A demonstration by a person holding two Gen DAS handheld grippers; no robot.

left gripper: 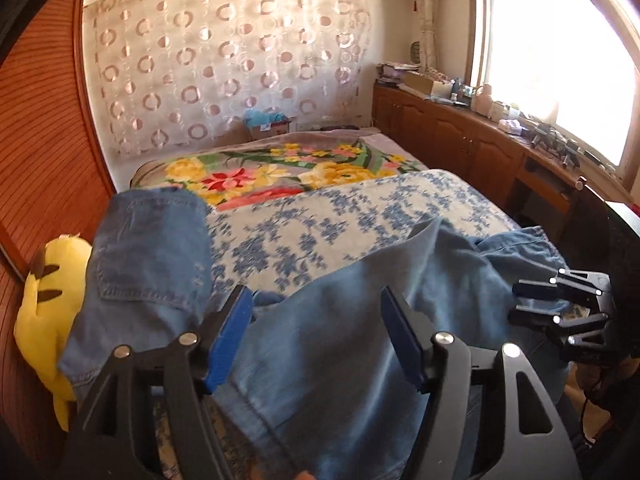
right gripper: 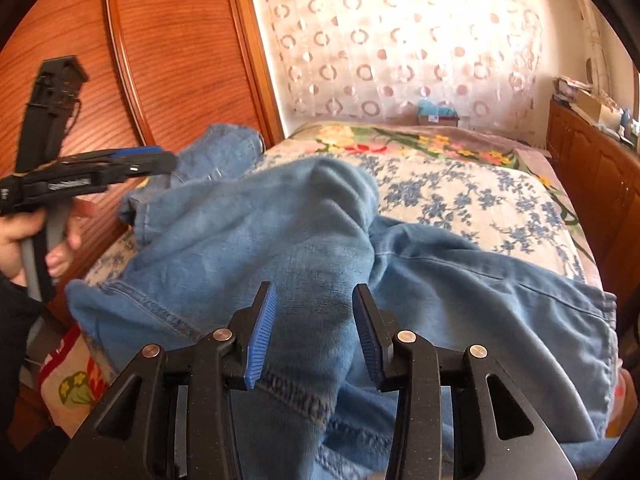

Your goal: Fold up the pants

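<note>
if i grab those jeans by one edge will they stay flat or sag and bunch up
The jeans would probably sag: they already lie rumpled in soft folds on the bed. The thick stitched hem suggests heavy denim, so a one-edge lift likely drags the rest. The cloth looks rough, so slipping seems unlikely.

A home bedroom: a bed [left gripper: 400, 208] with floral blankets, a curtained window [left gripper: 560, 60], wooden cabinets [left gripper: 440, 128].

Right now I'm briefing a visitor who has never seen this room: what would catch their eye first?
Probably the blue jeans, heaped in rumpled folds across the near end of the bed, with both hand-held grippers, left and right, open above the denim. Next, the bright yellow plush toy wedged between the bed and the wooden headboard, and the flowered blanket farther back.
</note>
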